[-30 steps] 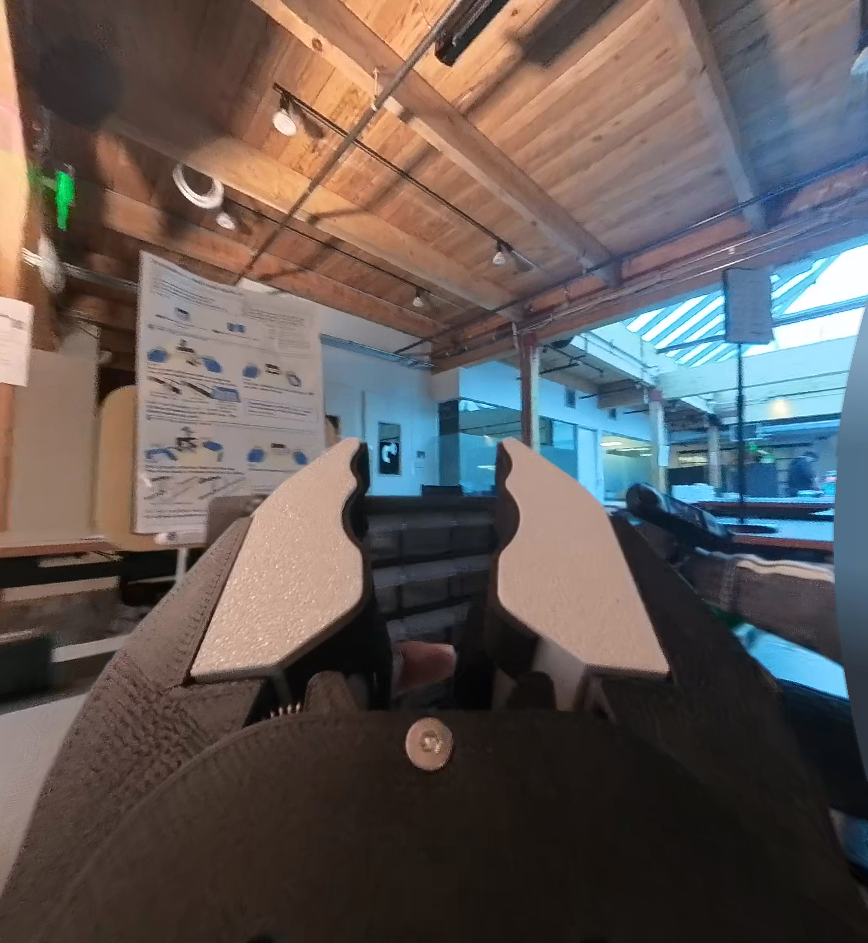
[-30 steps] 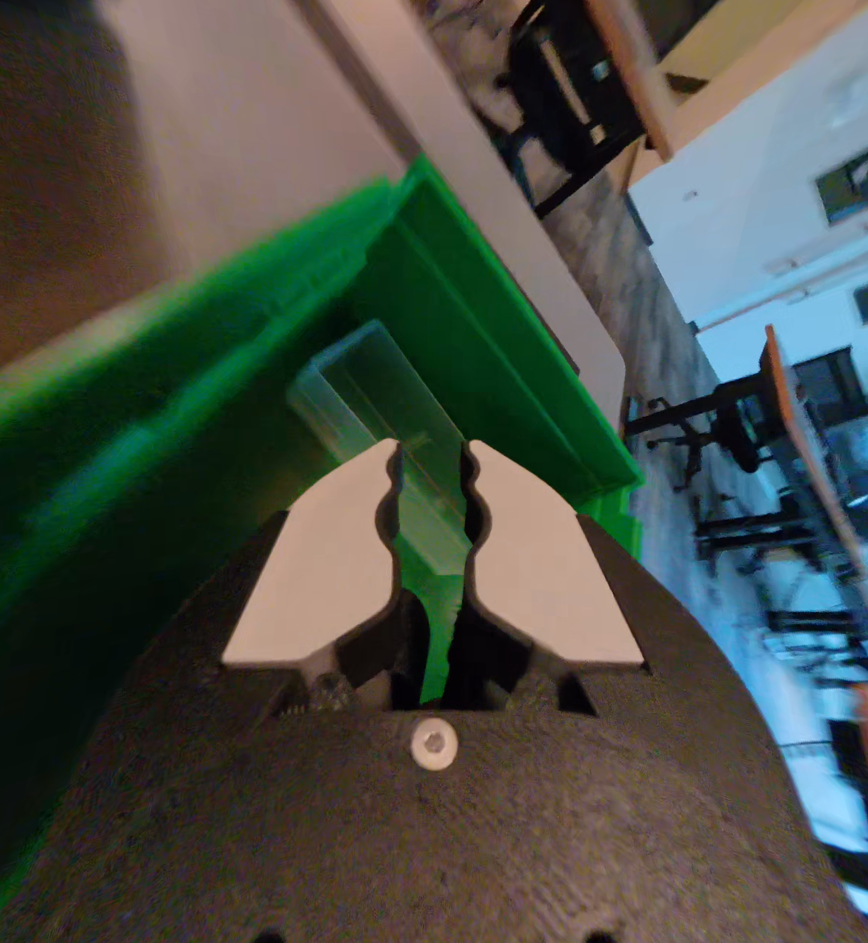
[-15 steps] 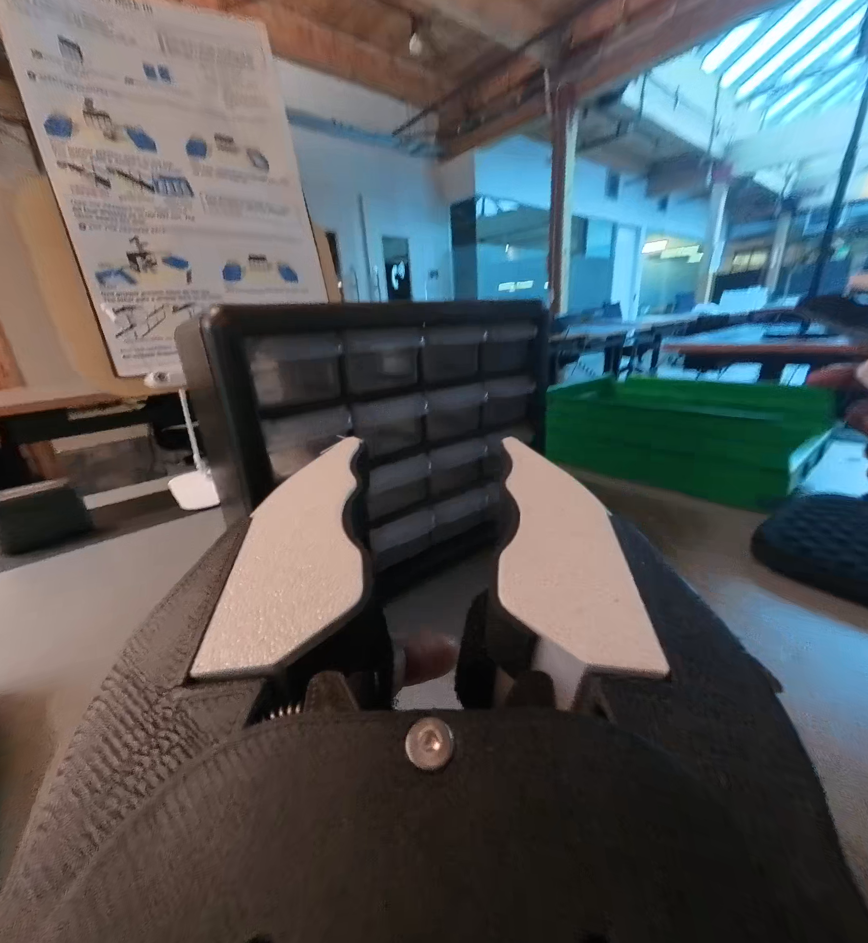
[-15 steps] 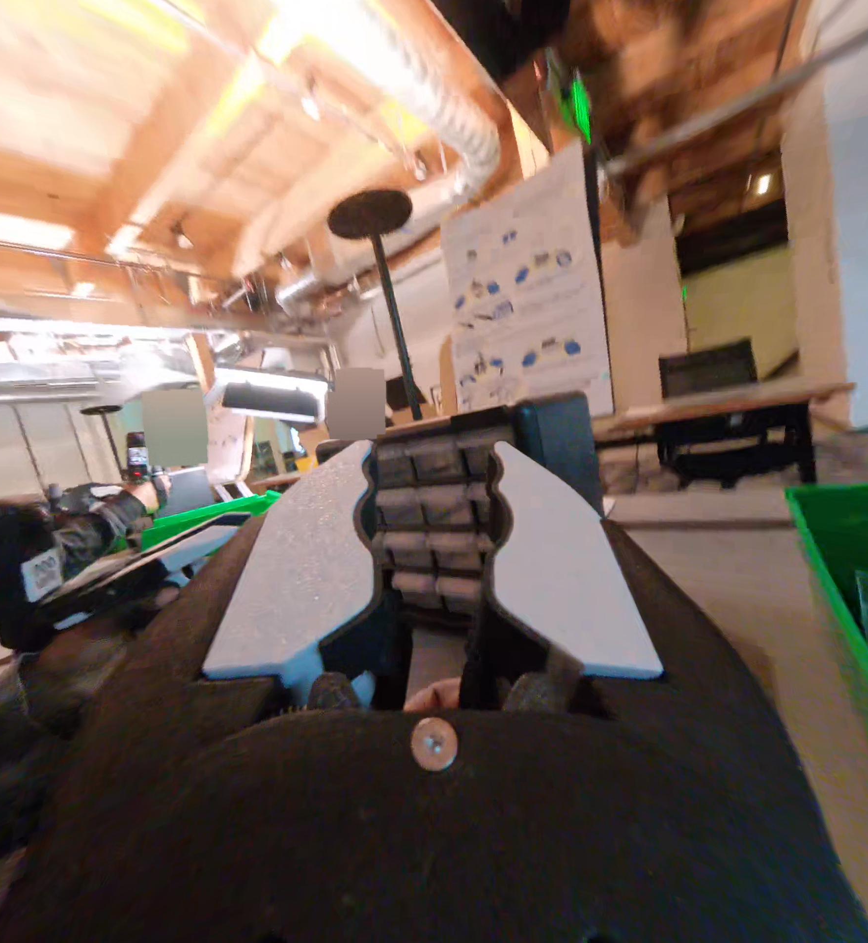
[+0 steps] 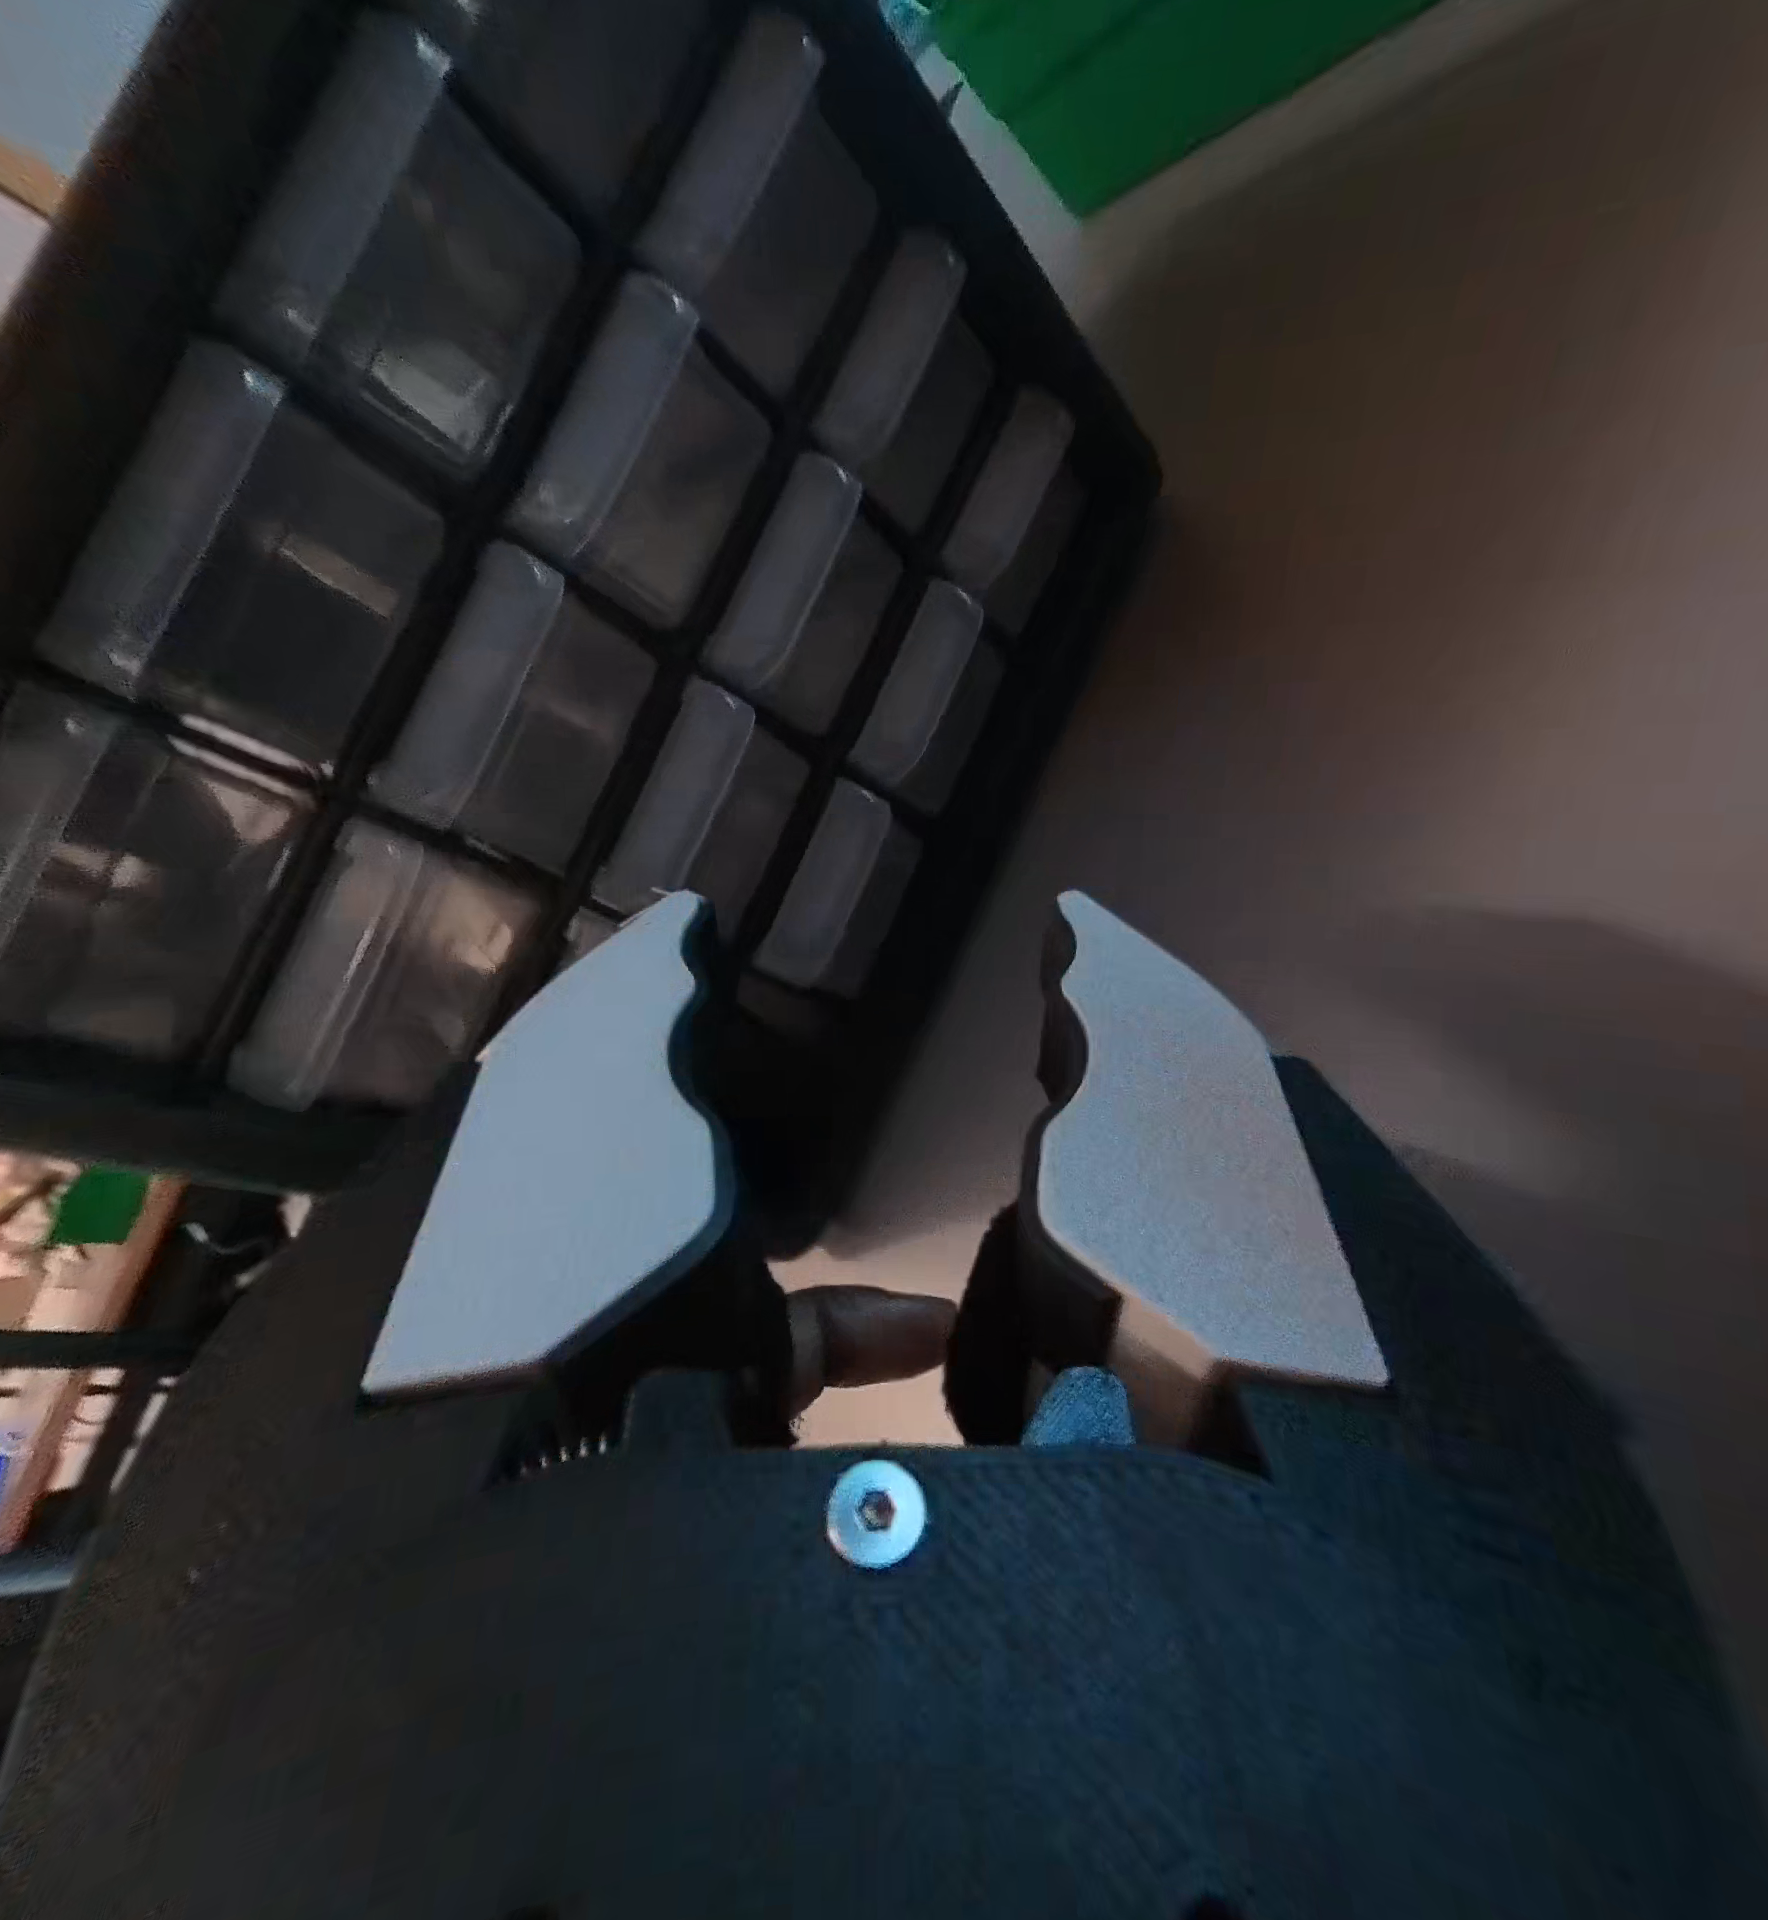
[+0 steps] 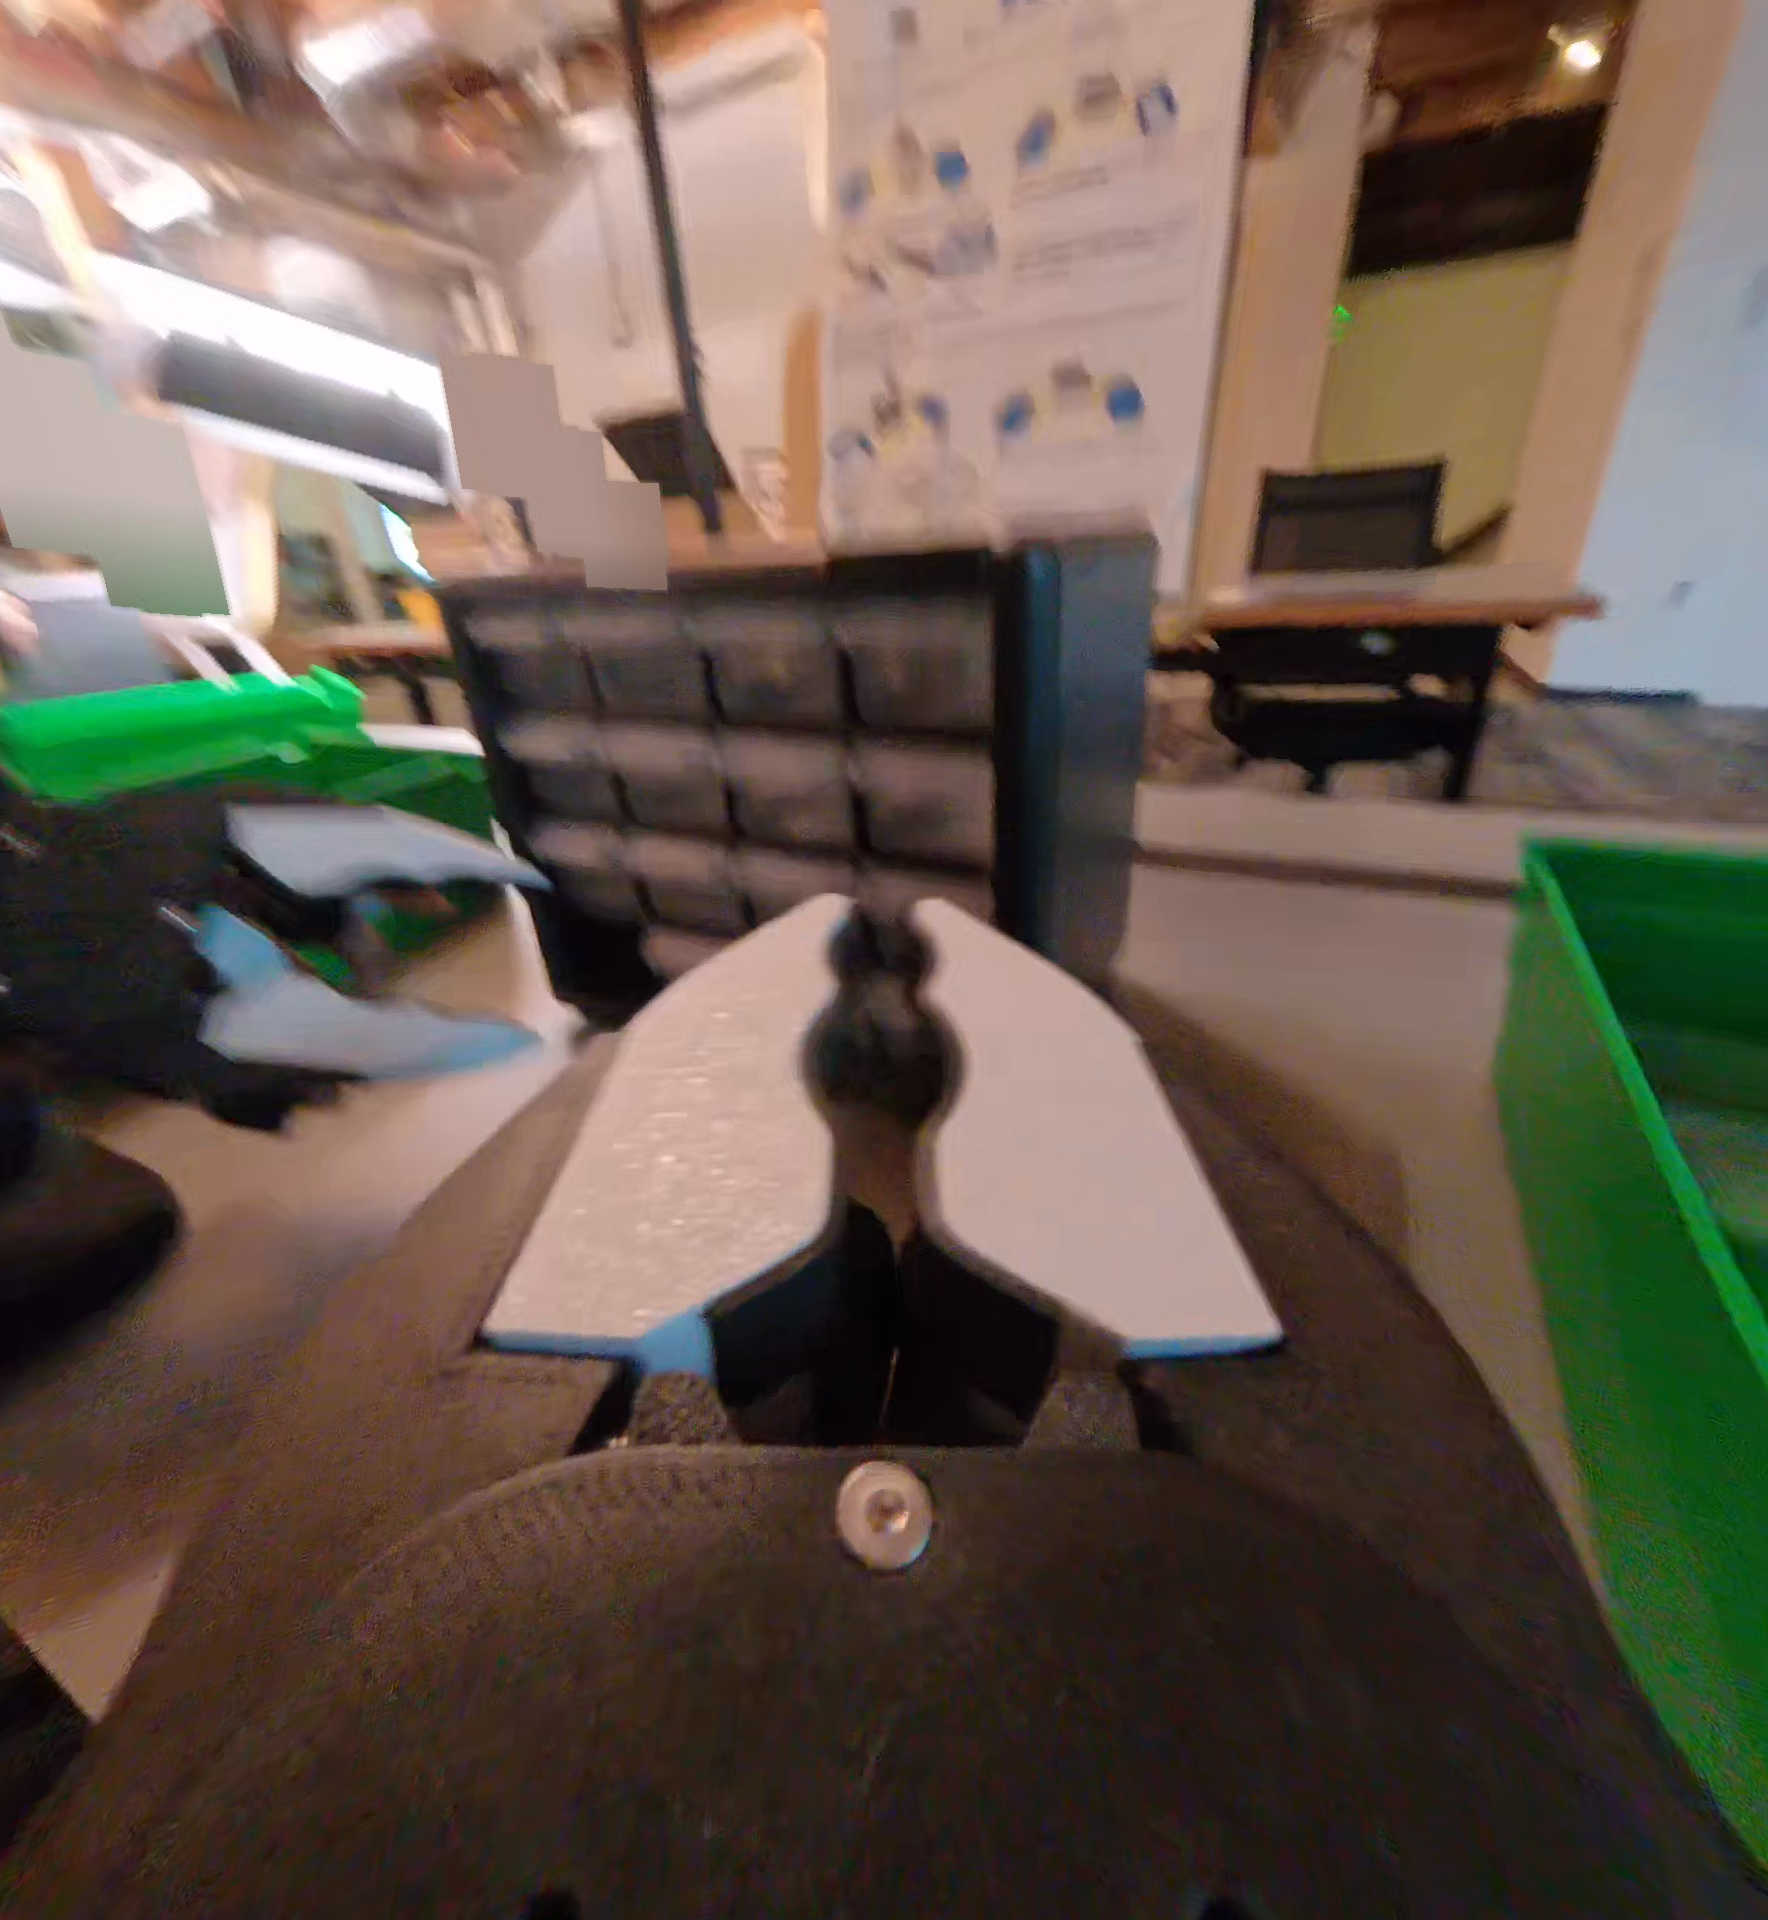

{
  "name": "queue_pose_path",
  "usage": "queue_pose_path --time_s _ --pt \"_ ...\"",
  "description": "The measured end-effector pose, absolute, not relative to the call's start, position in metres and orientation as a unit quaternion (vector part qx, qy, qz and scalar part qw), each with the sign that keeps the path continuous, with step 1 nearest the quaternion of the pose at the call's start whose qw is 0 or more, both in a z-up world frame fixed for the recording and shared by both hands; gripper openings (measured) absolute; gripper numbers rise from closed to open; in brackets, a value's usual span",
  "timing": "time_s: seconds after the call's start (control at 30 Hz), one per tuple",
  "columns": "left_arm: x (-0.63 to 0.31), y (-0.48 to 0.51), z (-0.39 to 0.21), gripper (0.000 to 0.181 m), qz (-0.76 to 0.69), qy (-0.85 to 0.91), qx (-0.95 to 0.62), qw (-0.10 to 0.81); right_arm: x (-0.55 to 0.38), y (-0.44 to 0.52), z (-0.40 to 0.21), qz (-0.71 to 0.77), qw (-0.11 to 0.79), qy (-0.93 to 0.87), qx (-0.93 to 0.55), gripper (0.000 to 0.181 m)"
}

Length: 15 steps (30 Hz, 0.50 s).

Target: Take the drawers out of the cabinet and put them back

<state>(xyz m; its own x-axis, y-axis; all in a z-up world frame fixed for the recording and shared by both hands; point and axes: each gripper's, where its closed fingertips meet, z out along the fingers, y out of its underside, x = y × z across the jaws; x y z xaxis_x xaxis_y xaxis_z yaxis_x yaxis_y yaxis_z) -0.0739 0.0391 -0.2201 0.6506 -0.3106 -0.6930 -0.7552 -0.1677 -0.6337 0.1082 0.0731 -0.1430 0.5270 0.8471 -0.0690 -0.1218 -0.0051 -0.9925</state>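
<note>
A black cabinet [image 5: 1056, 582] with several clear grey drawers [image 5: 641, 457] fills the upper left of the left wrist view, seen tilted and close. All the drawers that show sit in their slots. My left gripper [image 5: 878, 914] is open and empty, just in front of the cabinet's lower right corner. In the right wrist view the cabinet [image 6: 1077, 748] stands on the table straight ahead, a little way off. My right gripper [image 6: 882, 909] is shut and empty, pointing at the cabinet's bottom row. The left gripper [image 6: 542, 956] also shows there, open, beside the cabinet's lower left.
A green bin [image 6: 1638, 1143] stands on the table [image 6: 1327, 987] to the right of my right gripper; its inside is blurred. More green bins [image 6: 184, 727] lie left of the cabinet, one also in the left wrist view [image 5: 1119, 94]. A poster [image 6: 1025, 260] hangs behind.
The left gripper has swung down, rolled and come close to the cabinet front, opening a little wider. The right gripper has turned from the green bin to face the cabinet and has shut.
</note>
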Motion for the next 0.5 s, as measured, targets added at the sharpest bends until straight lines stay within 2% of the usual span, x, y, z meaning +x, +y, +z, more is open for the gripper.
queue_pose_path --time_s 0.03,0.17,0.37,0.5 --pt "-0.076 0.047 -0.218 0.06 0.217 0.361 -0.729 0.54 0.1 0.072 -0.118 0.401 0.643 -0.306 -0.577 0.0" --pt "-0.085 0.069 -0.219 0.059 0.219 0.339 -0.714 0.572 0.057 0.1 -0.058 0.379 0.627 -0.372 -0.57 0.0" --pt "-0.092 0.069 -0.23 0.06 0.229 0.352 -0.698 0.58 0.01 0.163 -0.08 0.307 0.531 -0.443 -0.654 0.0" --pt "-0.096 0.072 -0.24 0.057 0.238 0.364 -0.695 0.573 0.006 0.172 -0.086 0.314 0.526 -0.436 -0.659 0.001"
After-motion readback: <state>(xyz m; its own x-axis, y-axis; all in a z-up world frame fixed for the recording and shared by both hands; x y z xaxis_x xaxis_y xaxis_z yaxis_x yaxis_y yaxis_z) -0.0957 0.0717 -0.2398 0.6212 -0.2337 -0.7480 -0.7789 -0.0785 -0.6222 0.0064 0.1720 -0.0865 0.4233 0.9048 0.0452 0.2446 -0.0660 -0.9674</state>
